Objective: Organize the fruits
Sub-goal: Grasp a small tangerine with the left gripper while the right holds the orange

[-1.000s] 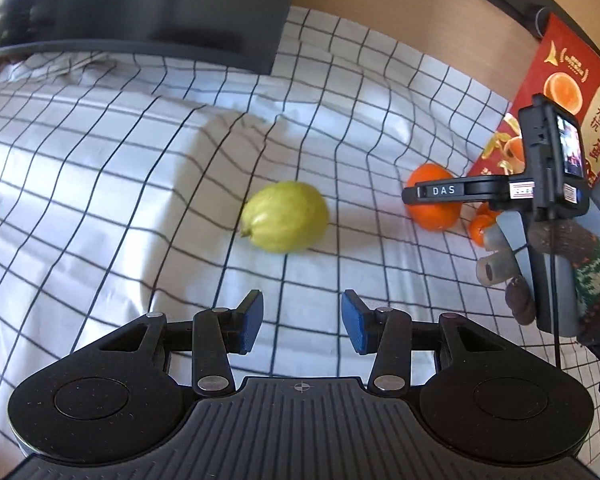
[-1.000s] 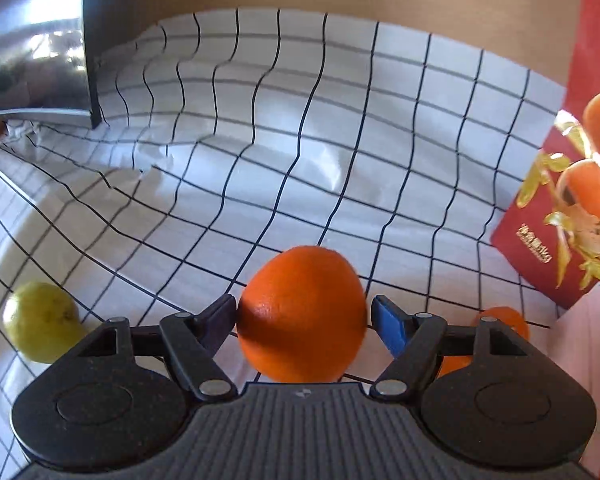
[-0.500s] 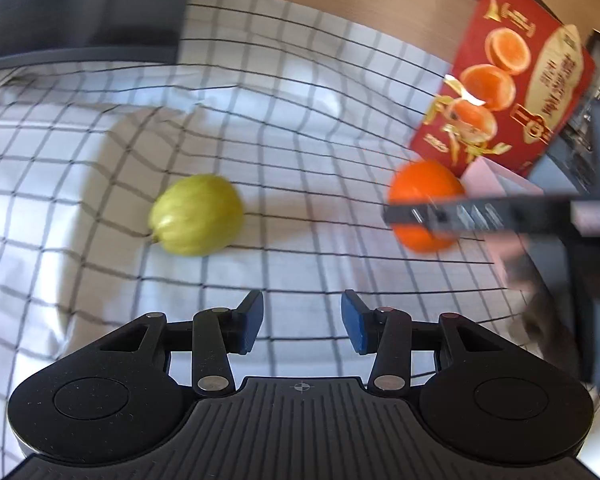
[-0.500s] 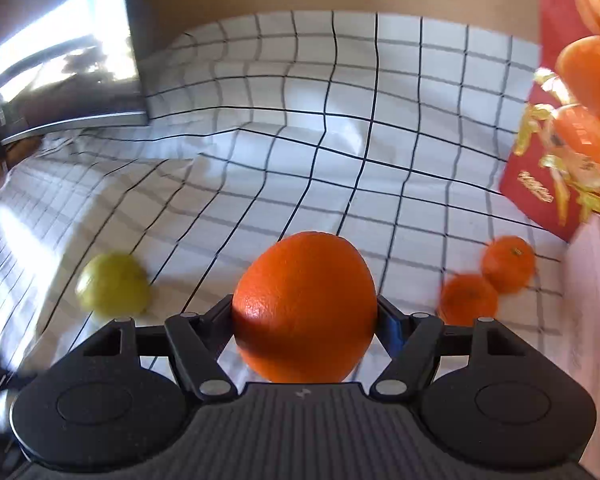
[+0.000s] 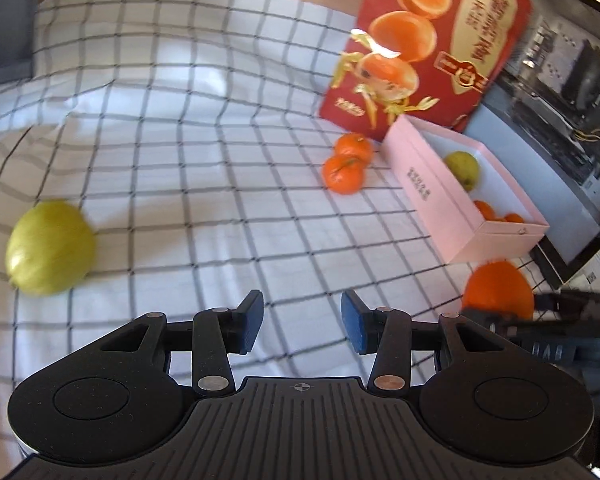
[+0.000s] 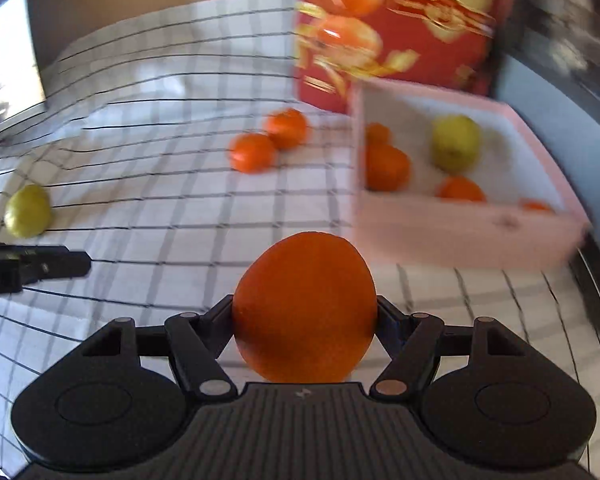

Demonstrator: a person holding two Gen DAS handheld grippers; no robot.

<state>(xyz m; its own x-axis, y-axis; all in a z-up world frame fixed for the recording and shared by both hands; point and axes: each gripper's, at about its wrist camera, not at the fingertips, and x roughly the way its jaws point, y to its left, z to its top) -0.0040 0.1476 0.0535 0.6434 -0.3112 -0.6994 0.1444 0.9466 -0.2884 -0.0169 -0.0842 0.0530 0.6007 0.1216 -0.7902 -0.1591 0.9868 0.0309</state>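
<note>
Our right gripper (image 6: 305, 316) clamps the big orange (image 6: 305, 308) near the pink box (image 6: 460, 236). Our left gripper (image 5: 302, 326) hangs open and empty over the checked cloth (image 5: 204, 184)

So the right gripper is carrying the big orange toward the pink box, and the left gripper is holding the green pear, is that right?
Not quite. The left gripper is open and holds nothing; the left wrist view shows the green pear lying on the checked cloth. The right gripper does hold the big orange, with the pink box ahead.
</note>
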